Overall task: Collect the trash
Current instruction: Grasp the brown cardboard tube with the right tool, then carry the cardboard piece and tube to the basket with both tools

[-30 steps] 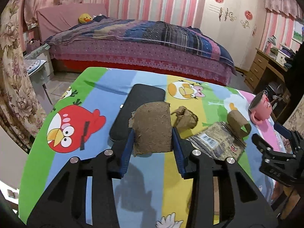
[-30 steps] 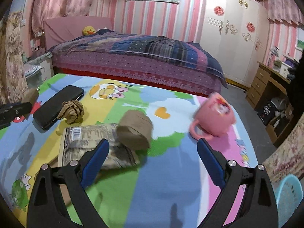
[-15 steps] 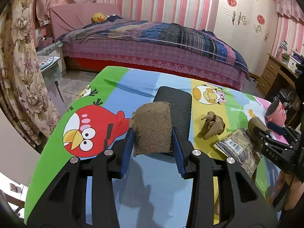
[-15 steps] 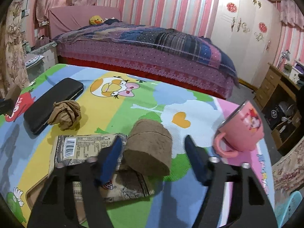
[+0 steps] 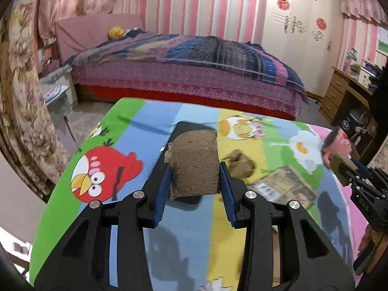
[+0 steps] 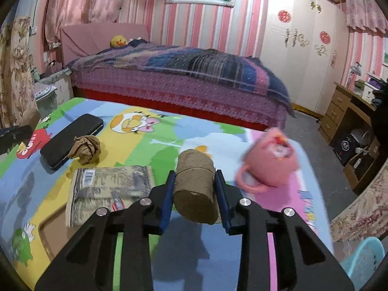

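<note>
My left gripper is shut on a torn brown cardboard piece and holds it above the table. My right gripper is shut on a brown cardboard roll, lifted above the table. A crumpled brown paper ball and a flat printed wrapper lie on the colourful cartoon tablecloth; the paper ball and the wrapper also show in the left wrist view. The right gripper with its roll shows at the right edge of the left wrist view.
A black phone-like case lies at the left of the table, under the left gripper's cardboard. A pink mug stands at the right. A bed is behind the table, a desk to the right.
My right gripper closed on the cardboard roll and lifted it off the wrapper. My left gripper rose slightly with its cardboard piece.
</note>
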`<state>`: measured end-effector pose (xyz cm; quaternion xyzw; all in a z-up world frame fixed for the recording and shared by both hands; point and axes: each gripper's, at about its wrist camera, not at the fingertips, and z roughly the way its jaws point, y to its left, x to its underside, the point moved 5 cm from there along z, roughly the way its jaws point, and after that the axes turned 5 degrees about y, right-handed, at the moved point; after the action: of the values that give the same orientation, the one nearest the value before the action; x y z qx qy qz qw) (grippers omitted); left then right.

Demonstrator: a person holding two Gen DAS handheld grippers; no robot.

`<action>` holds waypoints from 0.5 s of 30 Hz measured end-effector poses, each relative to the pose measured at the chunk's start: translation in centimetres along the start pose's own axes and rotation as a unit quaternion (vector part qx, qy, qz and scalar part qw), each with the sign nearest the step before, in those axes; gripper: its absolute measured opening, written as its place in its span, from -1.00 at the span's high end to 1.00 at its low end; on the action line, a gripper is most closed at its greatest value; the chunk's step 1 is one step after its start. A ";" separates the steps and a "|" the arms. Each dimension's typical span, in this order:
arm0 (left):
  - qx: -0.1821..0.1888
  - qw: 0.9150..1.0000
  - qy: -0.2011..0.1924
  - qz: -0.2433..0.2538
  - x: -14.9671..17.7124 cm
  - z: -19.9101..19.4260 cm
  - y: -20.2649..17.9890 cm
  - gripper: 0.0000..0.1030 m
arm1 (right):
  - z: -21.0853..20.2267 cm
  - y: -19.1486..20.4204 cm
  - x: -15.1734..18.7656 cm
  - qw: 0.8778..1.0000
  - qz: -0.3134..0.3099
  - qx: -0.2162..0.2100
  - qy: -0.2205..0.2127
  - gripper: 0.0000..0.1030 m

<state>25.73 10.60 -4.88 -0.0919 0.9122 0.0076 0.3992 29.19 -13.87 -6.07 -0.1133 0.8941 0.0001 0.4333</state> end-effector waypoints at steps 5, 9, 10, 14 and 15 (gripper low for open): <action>0.036 0.999 -0.006 0.007 0.0 -1.5 -4.0 0.25 | -3.2 -3.9 1.3 1.000 0.018 0.022 -0.009 0.36; 0.061 0.998 -0.009 0.025 0.3 -2.6 -8.1 0.25 | -6.4 -8.0 2.6 0.998 0.037 0.047 -0.018 0.36; 0.067 0.997 -0.011 0.030 0.5 -2.9 -9.2 0.25 | -7.4 -9.2 3.1 0.997 0.042 0.055 -0.021 0.36; 0.089 0.995 -0.012 0.050 1.3 -4.0 -13.2 0.25 | -10.0 -12.9 4.7 0.995 0.060 0.082 -0.025 0.36; 0.097 0.994 -0.013 0.054 1.6 -4.3 -14.3 0.25 | -10.9 -14.2 5.4 0.993 0.066 0.092 -0.025 0.36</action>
<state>24.01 -4.06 -2.29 -0.0032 0.9072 -0.0578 0.4167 20.41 -29.89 -2.02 -0.0132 0.8848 -0.0507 0.4630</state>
